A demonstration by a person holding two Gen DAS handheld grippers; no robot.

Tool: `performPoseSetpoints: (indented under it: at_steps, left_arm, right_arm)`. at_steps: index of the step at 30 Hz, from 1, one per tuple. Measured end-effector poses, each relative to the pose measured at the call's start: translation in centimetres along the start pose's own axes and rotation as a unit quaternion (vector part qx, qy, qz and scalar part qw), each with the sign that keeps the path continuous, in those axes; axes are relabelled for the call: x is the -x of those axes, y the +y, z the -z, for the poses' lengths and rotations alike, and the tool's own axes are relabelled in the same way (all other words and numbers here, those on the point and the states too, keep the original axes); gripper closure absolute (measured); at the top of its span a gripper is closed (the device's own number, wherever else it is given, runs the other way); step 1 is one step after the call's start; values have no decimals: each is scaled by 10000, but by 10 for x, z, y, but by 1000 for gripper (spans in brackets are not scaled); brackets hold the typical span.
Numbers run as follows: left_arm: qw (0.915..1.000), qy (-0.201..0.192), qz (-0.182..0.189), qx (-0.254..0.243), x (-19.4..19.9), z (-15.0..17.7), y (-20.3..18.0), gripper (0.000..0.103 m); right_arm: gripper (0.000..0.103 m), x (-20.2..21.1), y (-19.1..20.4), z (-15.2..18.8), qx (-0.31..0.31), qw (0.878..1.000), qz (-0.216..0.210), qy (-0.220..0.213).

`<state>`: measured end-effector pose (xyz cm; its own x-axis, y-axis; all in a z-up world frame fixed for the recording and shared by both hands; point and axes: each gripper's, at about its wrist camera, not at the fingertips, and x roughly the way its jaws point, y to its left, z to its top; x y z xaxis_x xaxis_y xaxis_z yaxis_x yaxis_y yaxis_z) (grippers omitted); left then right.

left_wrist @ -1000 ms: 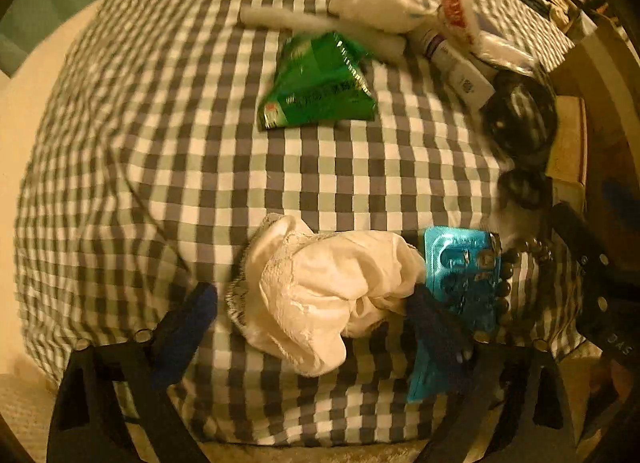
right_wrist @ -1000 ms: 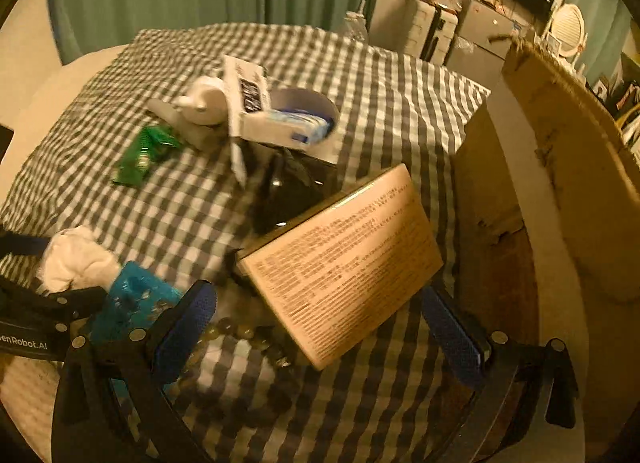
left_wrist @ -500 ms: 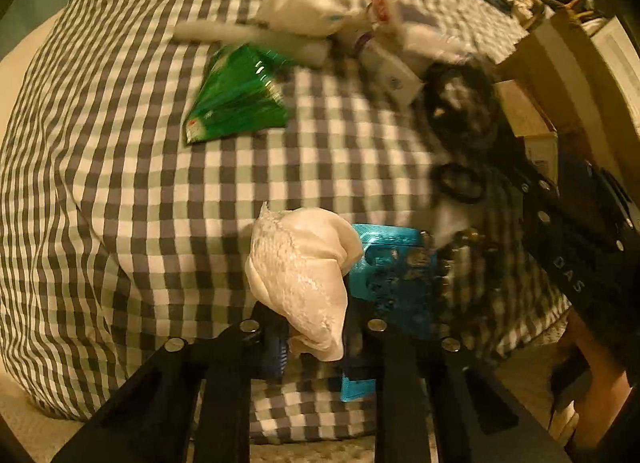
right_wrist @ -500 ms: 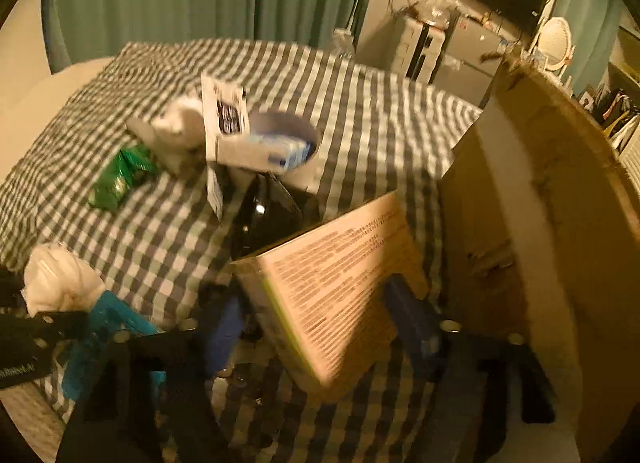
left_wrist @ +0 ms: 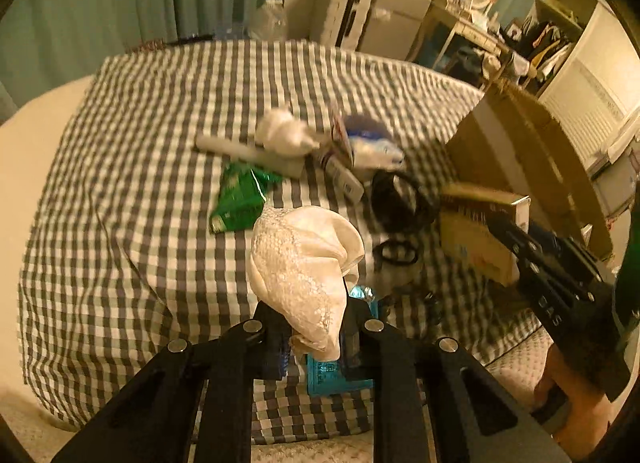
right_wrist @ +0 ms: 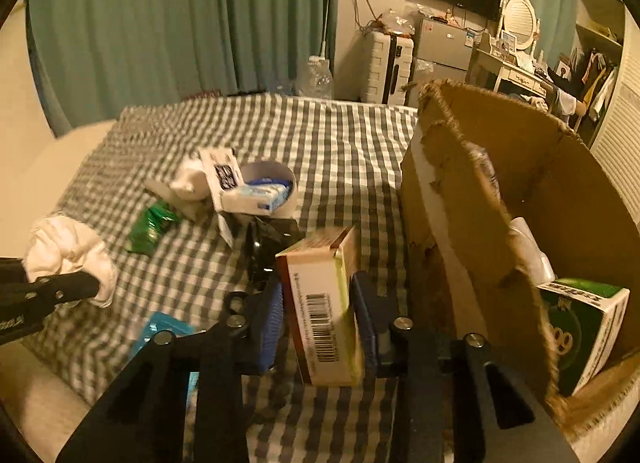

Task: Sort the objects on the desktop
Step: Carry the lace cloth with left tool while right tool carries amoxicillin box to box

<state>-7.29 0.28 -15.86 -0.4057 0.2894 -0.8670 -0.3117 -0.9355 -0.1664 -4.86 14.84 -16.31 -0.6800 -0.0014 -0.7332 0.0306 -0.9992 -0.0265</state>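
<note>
The left gripper (left_wrist: 310,327) is clenched on a crumpled white lace cloth (left_wrist: 304,263), which bulges up and forward from between its pads, clear of the checked bedcover (left_wrist: 140,183). Its jaws closed on the cloth within the last second. Directly beneath the cloth, flat on the bedcover, lies a teal blister pack (left_wrist: 332,377), partly hidden by the gripper. Farther out sit a green foil packet (left_wrist: 240,199), a long pale tube (left_wrist: 248,153), a balled white cloth (left_wrist: 282,131) and a blurred black pair of sunglasses (left_wrist: 396,203).

The right gripper (right_wrist: 318,325) grasps a small carton with a barcode (right_wrist: 324,303), held narrow face toward the camera, blue pads pressed on its two broad sides; the jaws have just been closing onto it. The carton hangs above the bedcover, just beside the torn near wall of an open cardboard box (right_wrist: 480,223) standing to the right. Inside that box, at its near right corner, rests a green-and-white carton (right_wrist: 576,327), with pale items behind it too dim to identify. Beyond the held carton lie the dark sunglasses and a white round tub (right_wrist: 272,175) with a blue-and-white packet (right_wrist: 256,195) leaning in it. In this view the left gripper enters from the left edge, the white cloth bunched at its tip.
</note>
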Motion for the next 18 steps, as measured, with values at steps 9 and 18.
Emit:
performPoseSetpoints:
  at_steps: [9,18]
  left_arm:
    - [9952,-931,-291,20,57,0,-2,86]
    - [9809,-1874,-502,-130,134,16,-12,86]
  right_arm:
    - [75,66,8,-2,24,9977,-330,-589]
    - [75,145,10,-9,86,9899,-455,-1337]
